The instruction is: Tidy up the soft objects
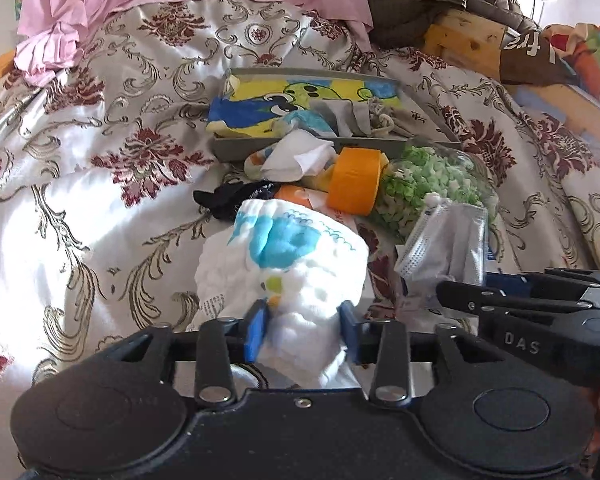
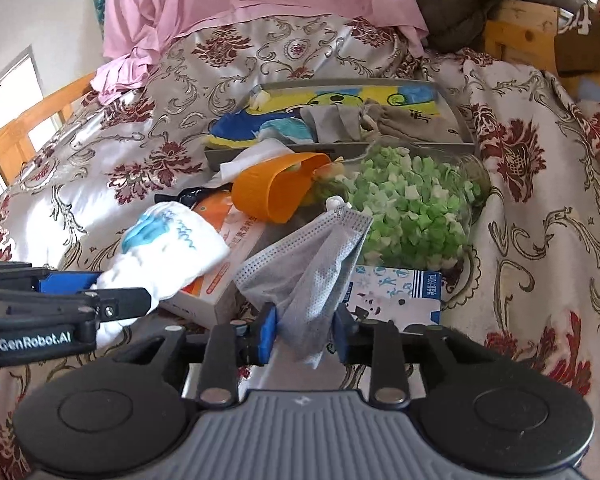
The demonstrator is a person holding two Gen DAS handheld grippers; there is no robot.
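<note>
My left tongs (image 1: 304, 328) loosely straddle a white cloth (image 1: 284, 264) | right tongs (image 2: 306, 330) loosely straddle a grey mask (image 2: 312, 264) | gray tray (image 1: 332, 148) lies straight ahead, beyond both.

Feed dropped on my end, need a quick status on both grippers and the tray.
Left gripper around white cloth. Right gripper around grey mask. Grey tray ahead, orange cup and clutter between.

Bed with cream satin bedspread (image 1: 100, 208), red-and-gold floral print. At 12 o'clock a shallow grey tray (image 1: 324, 148) lies on it; pink cloth (image 1: 100, 4) at 11; clear bag of green foam bits (image 2: 412, 208) centre-right; white-orange carton (image 2: 216, 272) centre.
</note>
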